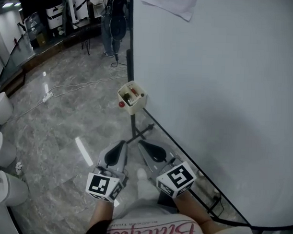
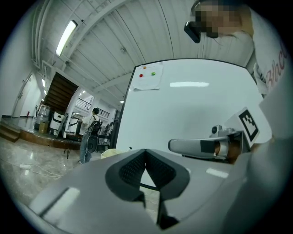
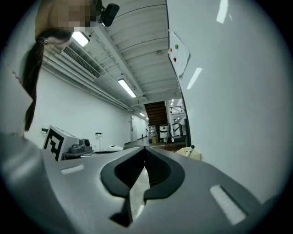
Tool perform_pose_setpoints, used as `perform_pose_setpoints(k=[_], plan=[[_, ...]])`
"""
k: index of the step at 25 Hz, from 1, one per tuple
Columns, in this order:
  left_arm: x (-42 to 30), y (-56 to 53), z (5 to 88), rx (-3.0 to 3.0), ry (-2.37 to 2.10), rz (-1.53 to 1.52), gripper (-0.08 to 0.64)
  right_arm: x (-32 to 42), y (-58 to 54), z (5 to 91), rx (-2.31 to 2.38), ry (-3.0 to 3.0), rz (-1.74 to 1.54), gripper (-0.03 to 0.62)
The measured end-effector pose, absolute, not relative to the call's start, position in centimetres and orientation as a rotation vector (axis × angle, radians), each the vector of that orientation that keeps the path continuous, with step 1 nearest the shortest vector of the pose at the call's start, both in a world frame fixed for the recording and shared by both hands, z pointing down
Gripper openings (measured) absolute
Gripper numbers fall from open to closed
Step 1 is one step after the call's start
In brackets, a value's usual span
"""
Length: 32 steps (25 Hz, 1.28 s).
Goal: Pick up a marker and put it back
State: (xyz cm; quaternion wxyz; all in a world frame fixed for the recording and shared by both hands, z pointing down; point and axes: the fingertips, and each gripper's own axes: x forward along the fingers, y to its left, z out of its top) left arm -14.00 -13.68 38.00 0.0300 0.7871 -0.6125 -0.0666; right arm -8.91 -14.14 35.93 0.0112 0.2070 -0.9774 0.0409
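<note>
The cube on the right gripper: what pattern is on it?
The cube shows black-and-white square markers; head view.

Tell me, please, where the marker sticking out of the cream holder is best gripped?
Probably grip the marker by its exposed upper end, coming down from above the holder. It stands tilted with its lower part sunk inside, so only the top is free.

I'm looking into a big open hall, more lab or workspace than home: polished grey stone floor [image 1: 64,125], a tall whiteboard [image 1: 214,92] on a stand with a box of markers [image 1: 132,97] at its edge, a power strip [image 1: 47,96] trailing its cable, tube lights [image 2: 66,36] on a ribbed ceiling [image 2: 114,32], a staircase [image 3: 156,112], and a person with a backpack [image 2: 89,135] at the back
</note>
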Motion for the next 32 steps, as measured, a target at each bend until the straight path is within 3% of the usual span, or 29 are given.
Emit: perform_pose_setpoints(k=[16,26,32], plan=[[-16.6,-26.9,37.5,2.456,-1.901,-0.131,0.0,-10.9,-28.4,37.0,0.699,-3.018,0.11,0.003],[-17.5,-29.6,38.6,2.446,-1.87,-0.124,0.0,-13.0,-30.4,39.6,0.79,-2.91,0.206,0.15],[-18.6,-29.8,39.0,2.443,-1.841,-0.118,0.0,-13.8,-31.9,41.5,0.887,-2.85,0.354,0.169]])
